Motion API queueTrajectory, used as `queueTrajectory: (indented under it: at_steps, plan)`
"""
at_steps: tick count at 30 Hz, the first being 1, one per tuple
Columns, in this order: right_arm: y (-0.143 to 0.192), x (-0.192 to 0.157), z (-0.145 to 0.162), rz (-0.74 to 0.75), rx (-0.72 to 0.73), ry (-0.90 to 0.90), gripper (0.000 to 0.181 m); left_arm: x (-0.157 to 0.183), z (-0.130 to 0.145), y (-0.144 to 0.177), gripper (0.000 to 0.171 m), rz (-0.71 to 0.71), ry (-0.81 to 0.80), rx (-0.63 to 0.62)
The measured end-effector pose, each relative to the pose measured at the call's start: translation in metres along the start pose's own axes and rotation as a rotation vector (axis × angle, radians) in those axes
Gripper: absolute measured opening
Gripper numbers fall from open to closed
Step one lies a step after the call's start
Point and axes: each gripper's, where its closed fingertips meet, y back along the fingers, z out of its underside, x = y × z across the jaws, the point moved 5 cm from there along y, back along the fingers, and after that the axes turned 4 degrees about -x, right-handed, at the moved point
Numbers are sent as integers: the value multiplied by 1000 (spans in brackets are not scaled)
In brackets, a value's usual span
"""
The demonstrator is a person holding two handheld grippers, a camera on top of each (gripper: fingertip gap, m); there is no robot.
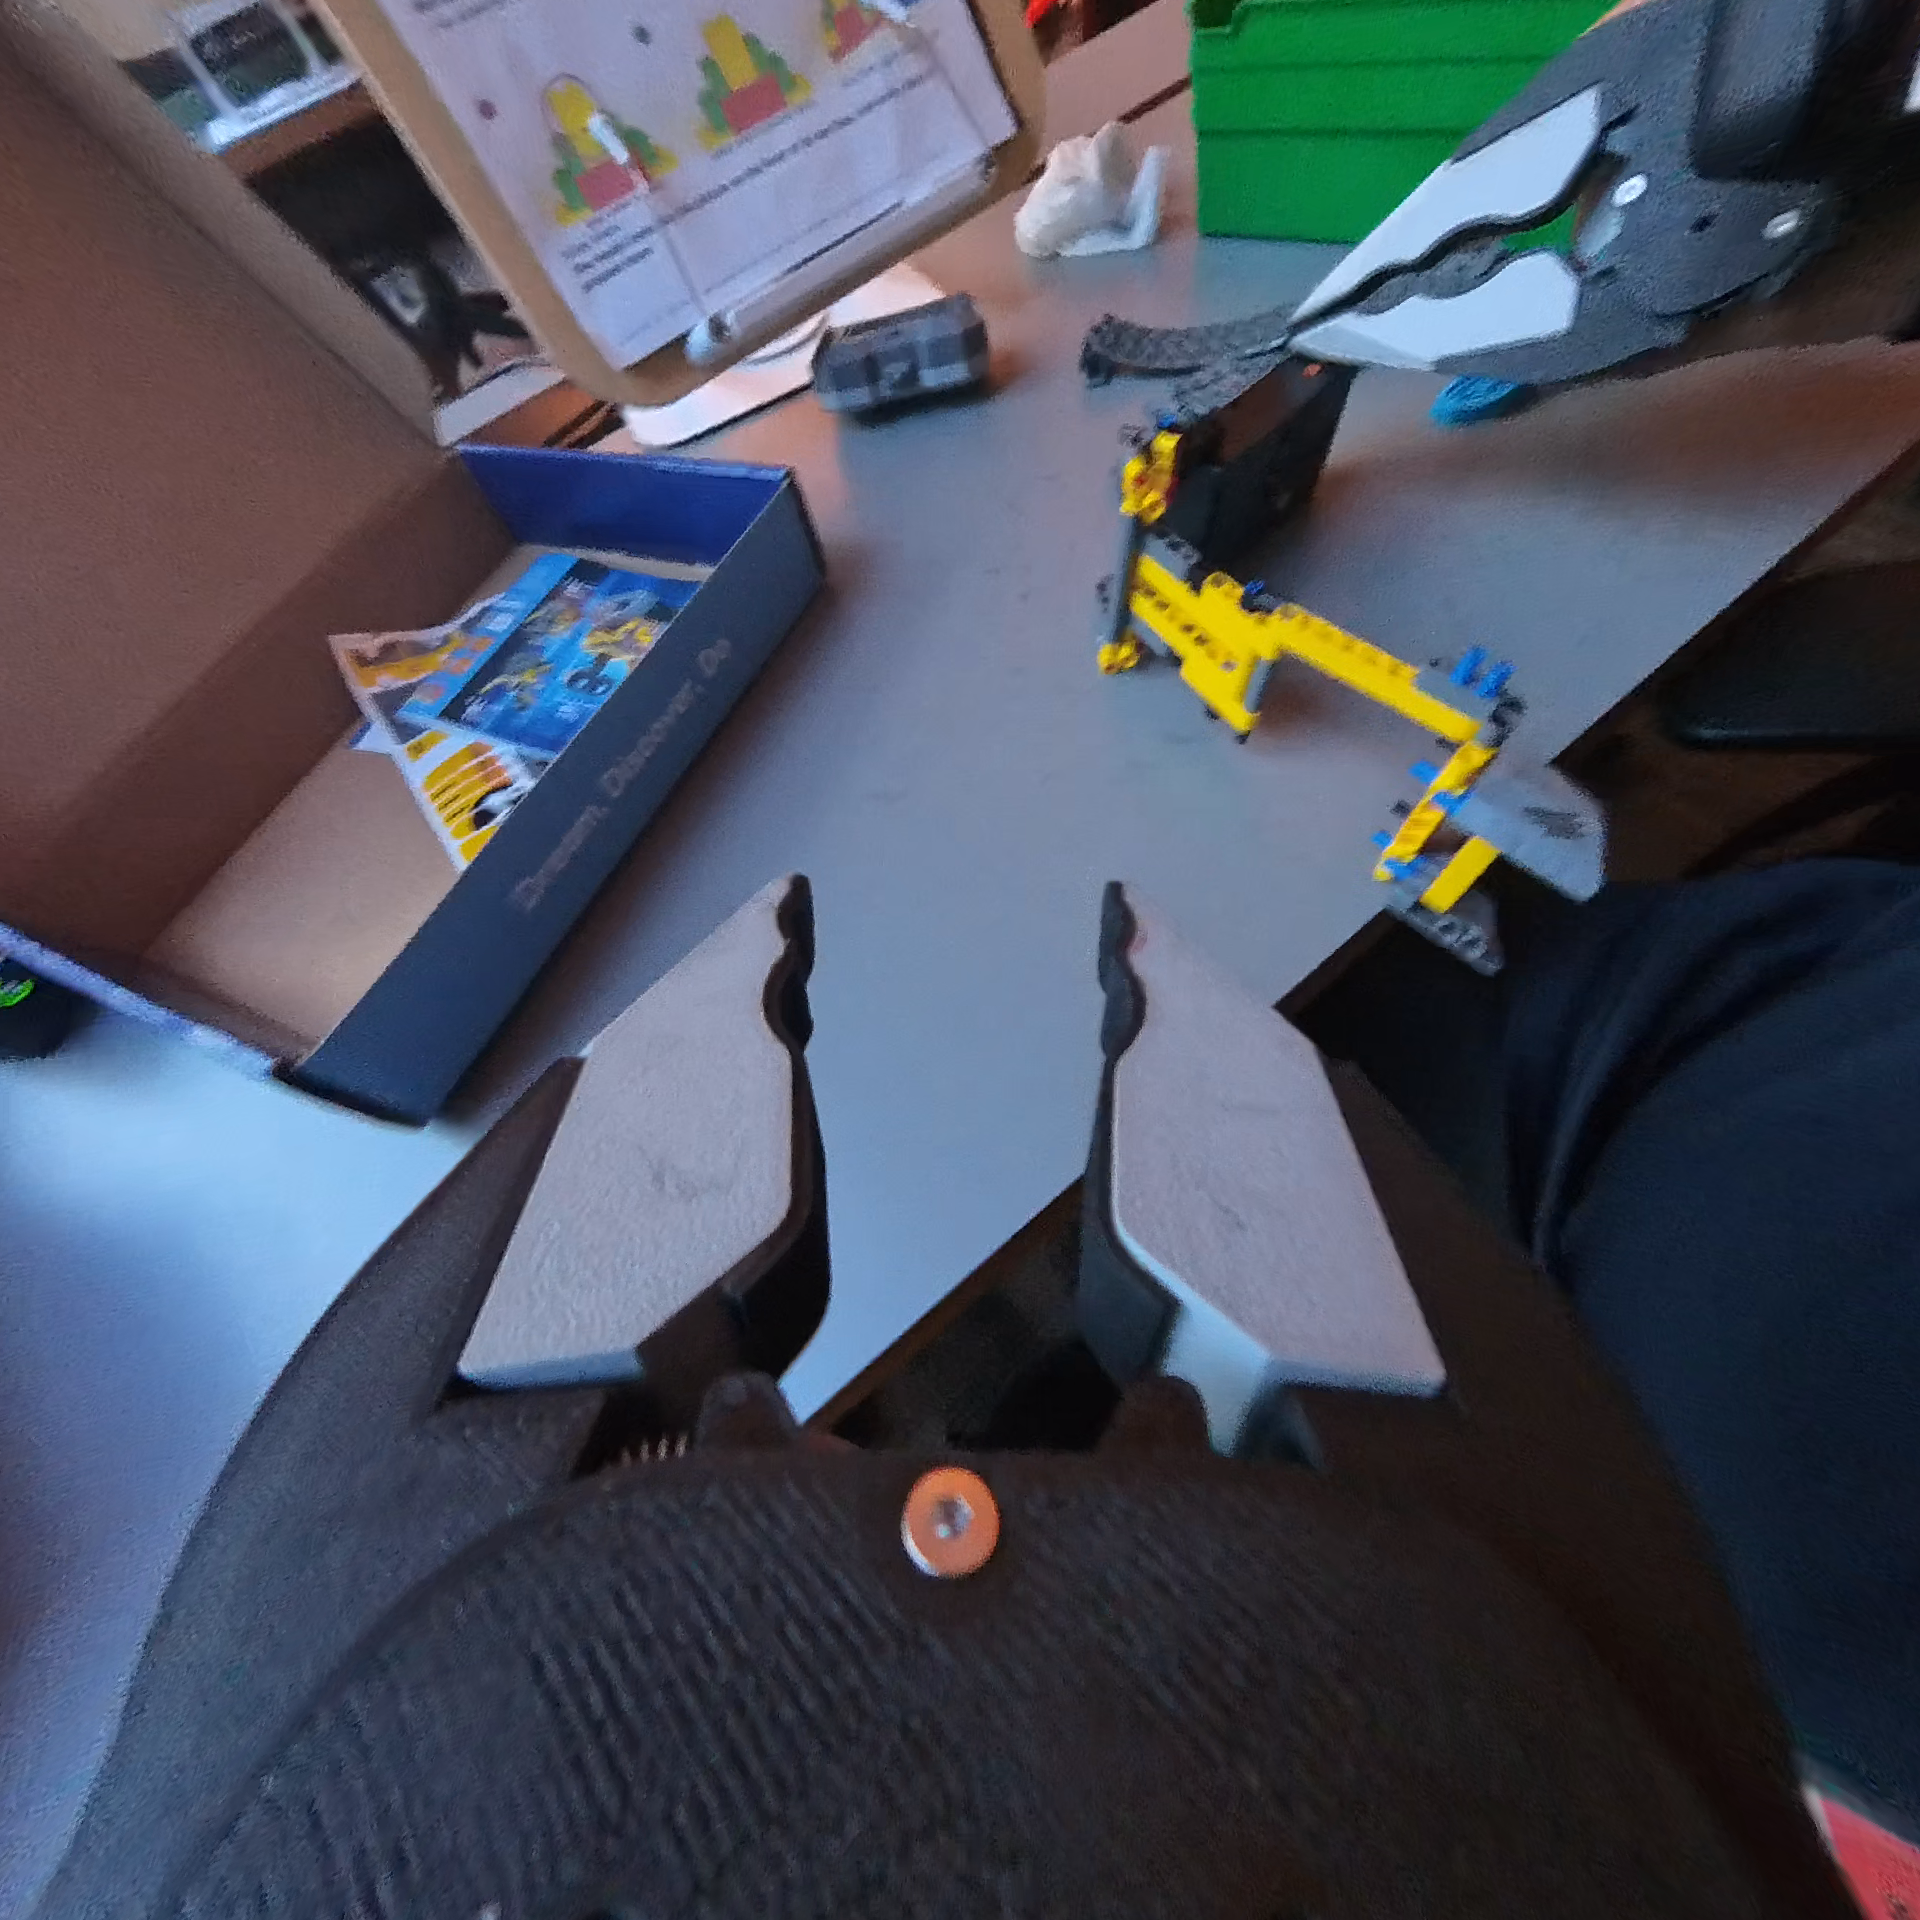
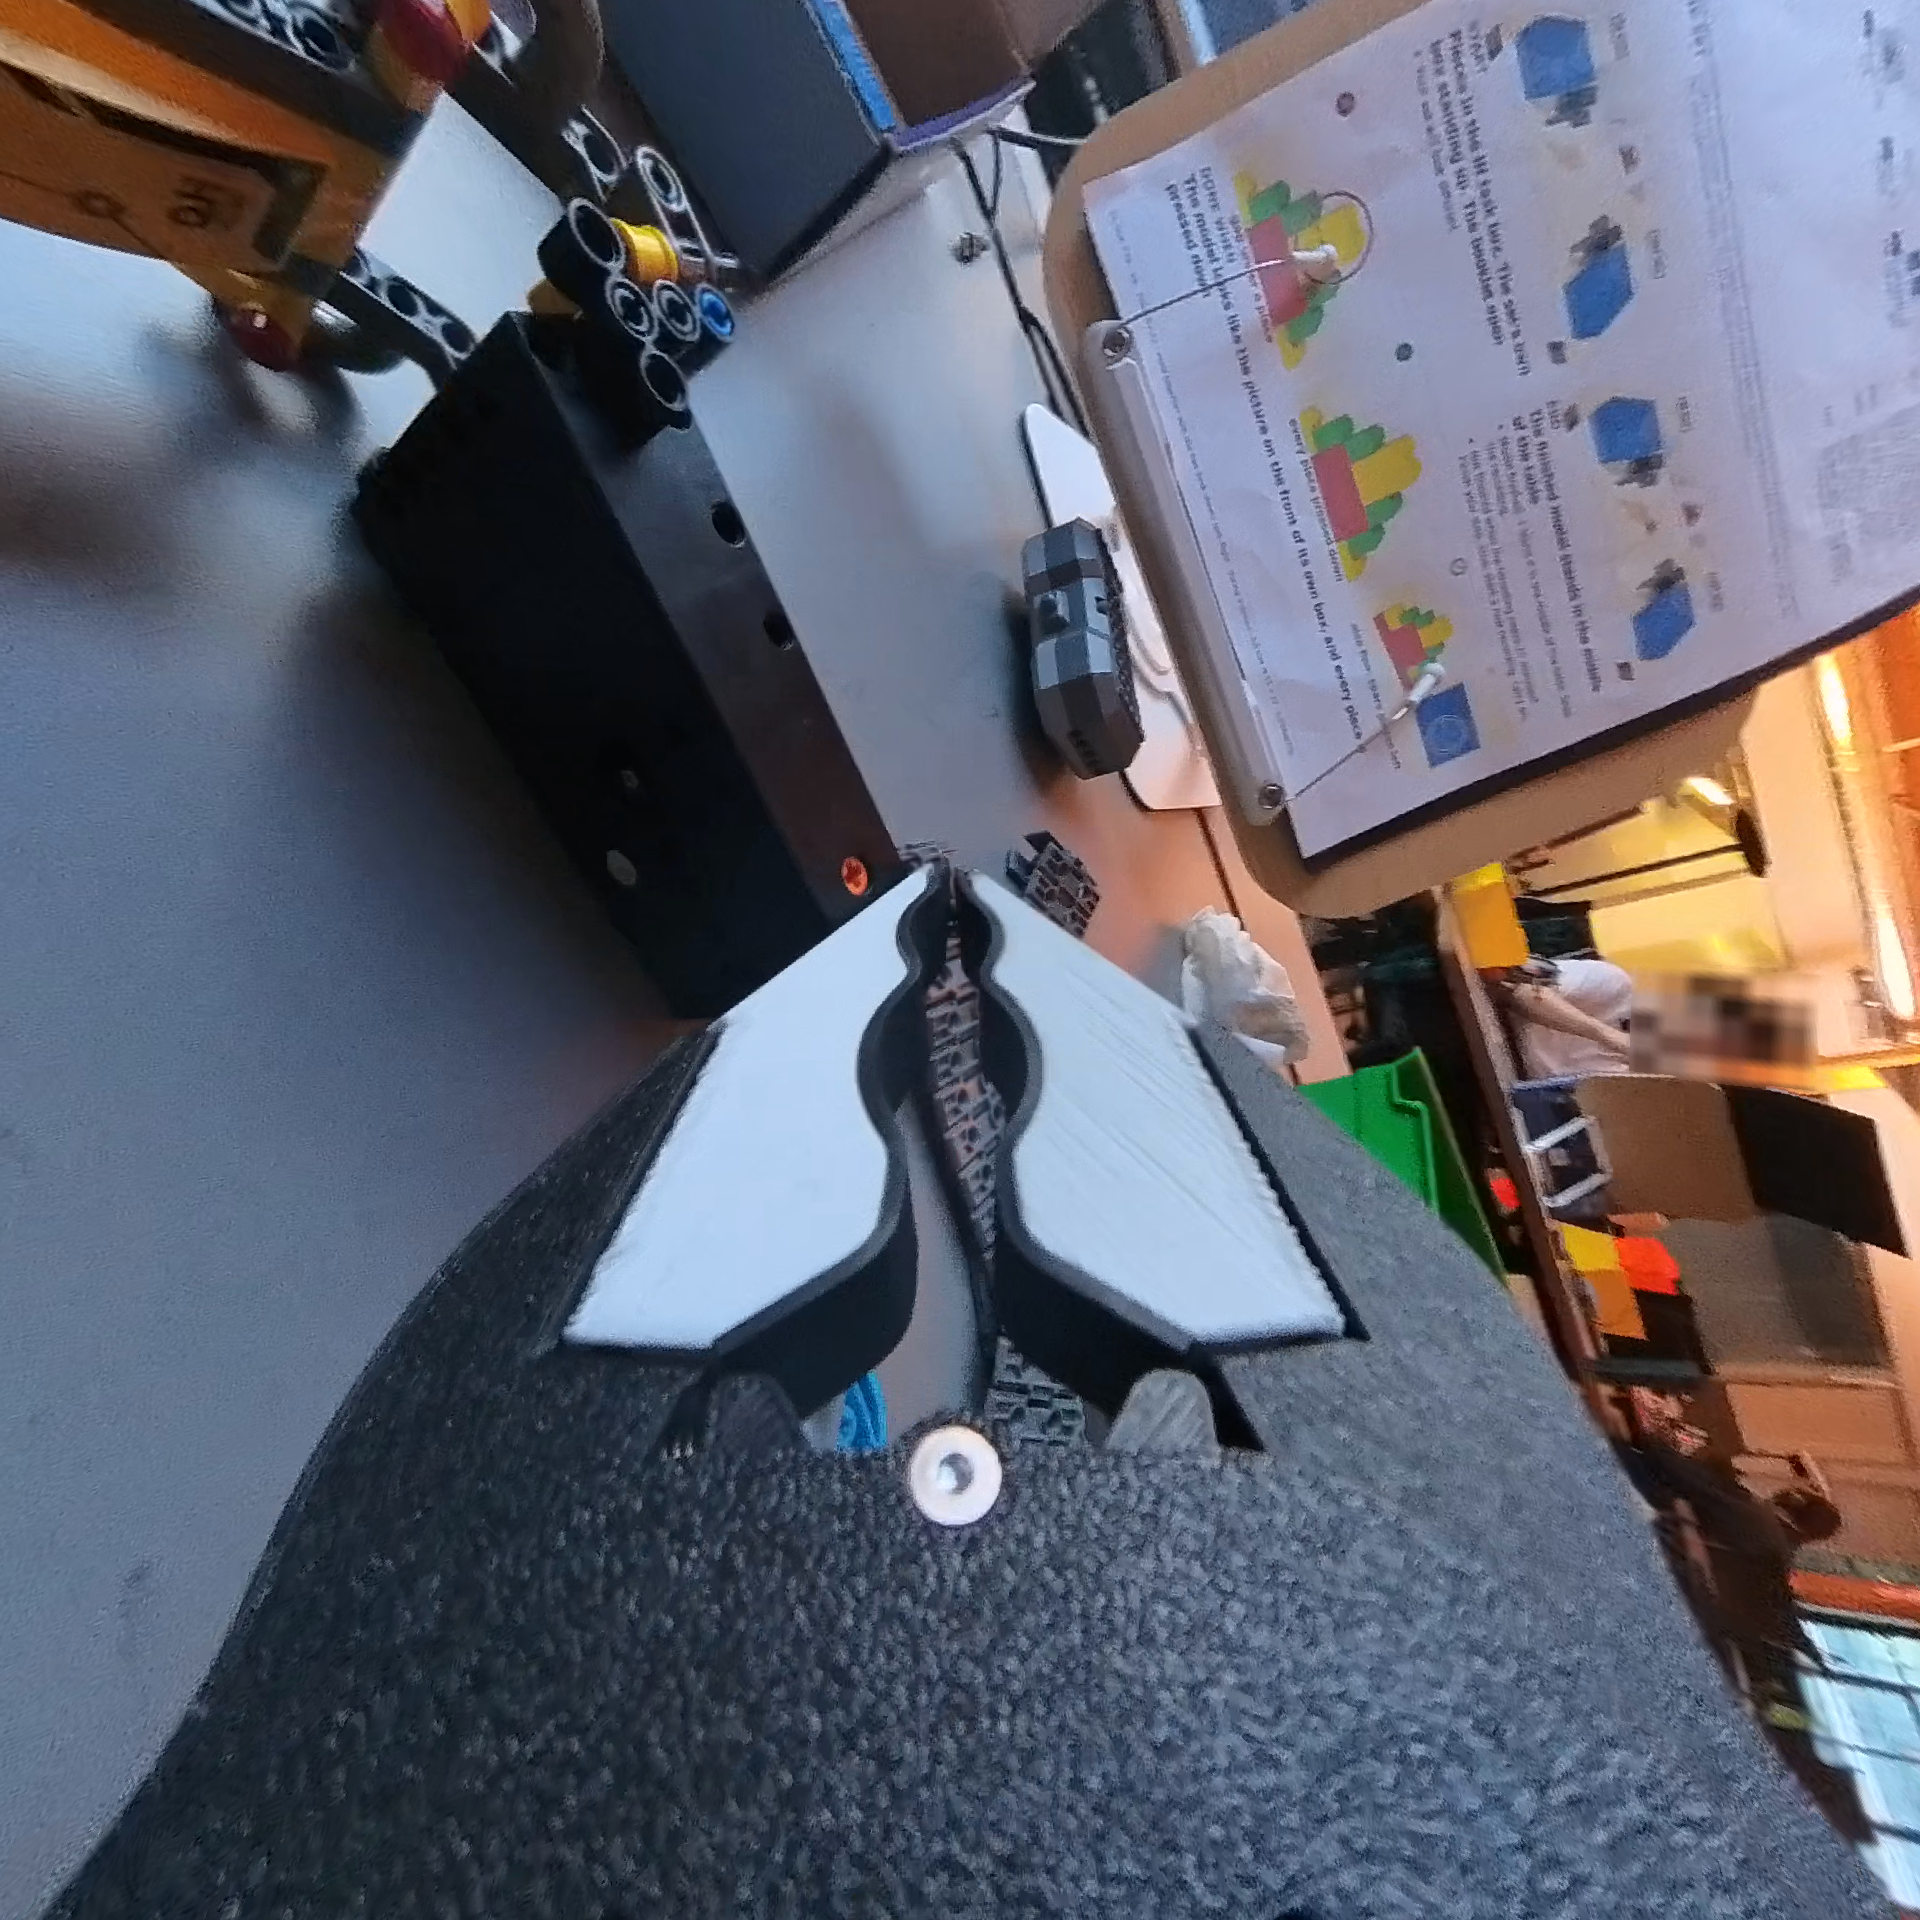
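Black track strip in right gripper, beside black block.

Dim, cool light on the grey tabletop; warm orange glow from the room beyond (right wrist view). Motion blur throughout, wide-angle bending at edges.

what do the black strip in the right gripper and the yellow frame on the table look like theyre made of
Black strip: looks like linked plastic track, matte, going by its ribbed segments; the right gripper is shut on it. Yellow frame: apparently hard, glossy plastic building beams with blue pins, lying on the grey table.
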Motion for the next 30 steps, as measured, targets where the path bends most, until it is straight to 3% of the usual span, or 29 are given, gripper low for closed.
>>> queueTrajectory:
  at_steps: [4,6,10,12,13,17,20,27,30]
  plan:
    - [11,9,8,-146,-64,-207,2,57,-36,-37,65,266,-10,87]
    - [20,10,8,-237,-25,-331,25,83,-53,-66,67,311,-94,92]
    - [19,8,14,-357,28,-565,27,120,-79,-115,68,419,-214,79]
    - [22,6,13,-443,67,-641,55,129,-87,-133,68,467,-261,55]
    - [25,6,13,-457,72,-680,57,132,-91,-141,68,475,-280,58]
    - [54,23,34,-309,89,-798,75,161,-121,-160,67,553,-358,131]
    - [96,28,59,-233,100,-875,74,197,-138,-165,66,648,-416,190]
    - [236,25,114,-34,123,-1030,78,305,-144,-163,65,888,-535,231]
    - [280,20,130,63,177,-1082,79,336,-151,-174,64,841,-632,229]
